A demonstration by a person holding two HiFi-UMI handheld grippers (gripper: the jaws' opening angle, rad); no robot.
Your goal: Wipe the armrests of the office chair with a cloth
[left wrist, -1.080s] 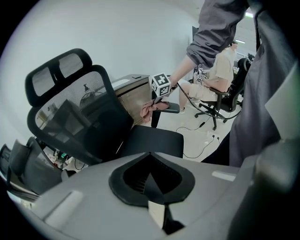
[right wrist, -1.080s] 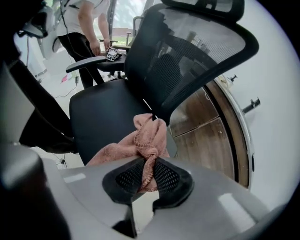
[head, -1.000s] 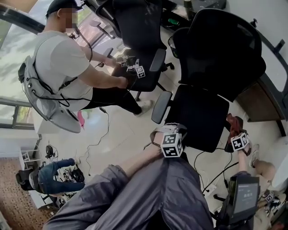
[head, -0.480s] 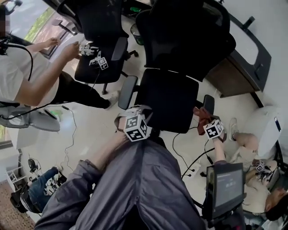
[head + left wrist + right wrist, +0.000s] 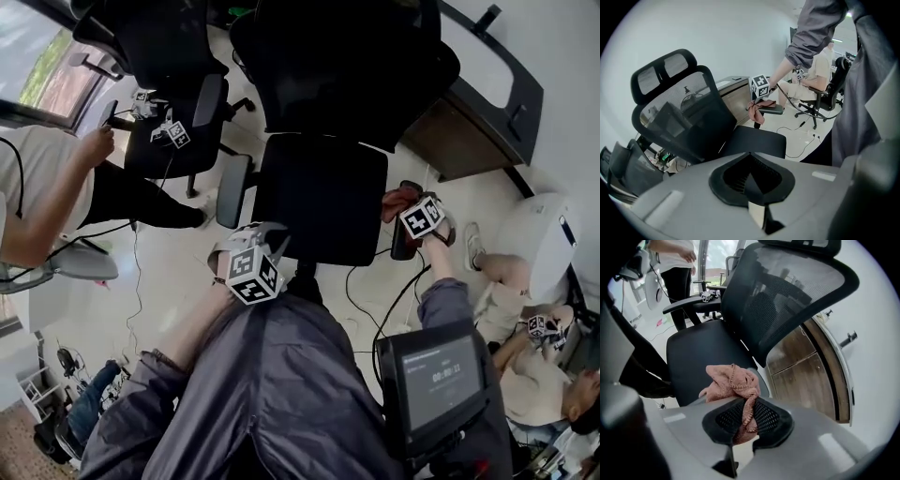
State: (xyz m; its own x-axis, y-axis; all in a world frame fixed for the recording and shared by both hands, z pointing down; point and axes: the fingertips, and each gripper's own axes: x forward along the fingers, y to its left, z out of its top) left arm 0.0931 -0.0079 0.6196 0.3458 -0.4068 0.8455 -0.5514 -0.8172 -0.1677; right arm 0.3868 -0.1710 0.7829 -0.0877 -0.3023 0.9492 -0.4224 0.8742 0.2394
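A black mesh office chair (image 5: 323, 192) stands in front of me. A crumpled pink cloth (image 5: 396, 200) lies on its right armrest (image 5: 406, 246), with my right gripper (image 5: 405, 208) shut on it. In the right gripper view the cloth (image 5: 732, 382) bunches ahead of the jaws, and a strand runs between the pads of the right gripper (image 5: 743, 417). My left gripper (image 5: 259, 232) hangs near the chair's left armrest (image 5: 232, 192), apart from it. In the left gripper view the left gripper (image 5: 753, 182) is shut and holds nothing.
A wooden desk cabinet (image 5: 457, 141) stands behind the chair on the right. At the left, another person (image 5: 47, 202) works on a second black chair (image 5: 164, 141). Cables (image 5: 375, 300) trail over the floor. Someone sits at the lower right (image 5: 534, 361), beside a screen (image 5: 433, 382).
The head view has swung, so the chair now sits more to the left. My right gripper has slid the cloth along the right armrest. The left gripper stays by the left armrest.
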